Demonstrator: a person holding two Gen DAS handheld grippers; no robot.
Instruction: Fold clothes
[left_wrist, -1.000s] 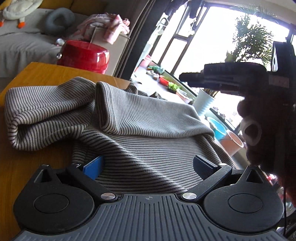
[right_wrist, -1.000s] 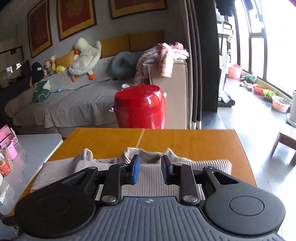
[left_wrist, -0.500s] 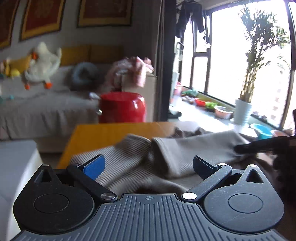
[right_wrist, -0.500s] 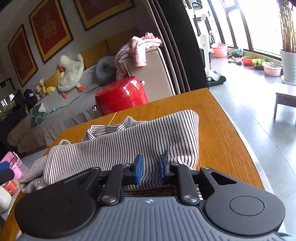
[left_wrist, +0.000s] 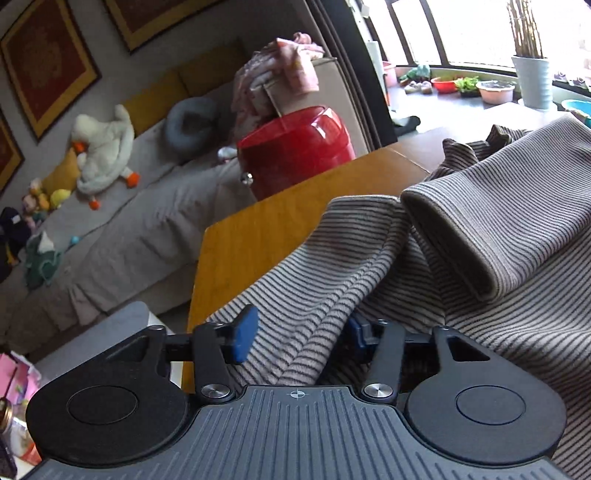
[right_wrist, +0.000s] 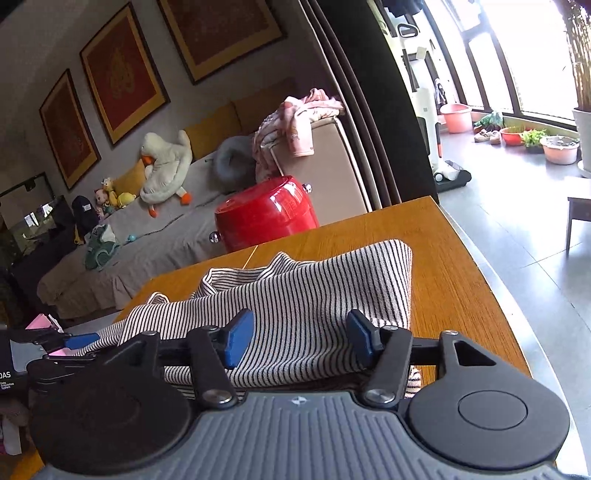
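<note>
Hidden: the near hem of the striped sweater (left_wrist: 369, 266) runs under both gripper bodies; in the left wrist view its far side is cut off by the frame's right edge, and a raised ridge of cloth covers most of the right-hand blue pad.
Hard to make out: whether the left pads already press the cloth cannot be told; the right pad is mostly buried in the fold.
Sweater's place: it lies rumpled on the wooden tabletop (right_wrist: 454, 266), spread from the left edge almost to the right edge, with a rolled cuff or sleeve end (left_wrist: 476, 236) lying on top toward the far right corner.
Left gripper (left_wrist: 299, 332): jaws closing, a bunched ridge of sweater between them, at the tabletop's left edge.
Right gripper (right_wrist: 295, 336): jaws opening and standing apart, striped cloth lying between and below them, neither pad pressing it.
Pose: both grippers point forward and tilt down over the near edge, each rolled so the room leans.
Beyond the far edge: a red drum stool (right_wrist: 266, 212) in front of a grey sofa (right_wrist: 159, 243).
</note>
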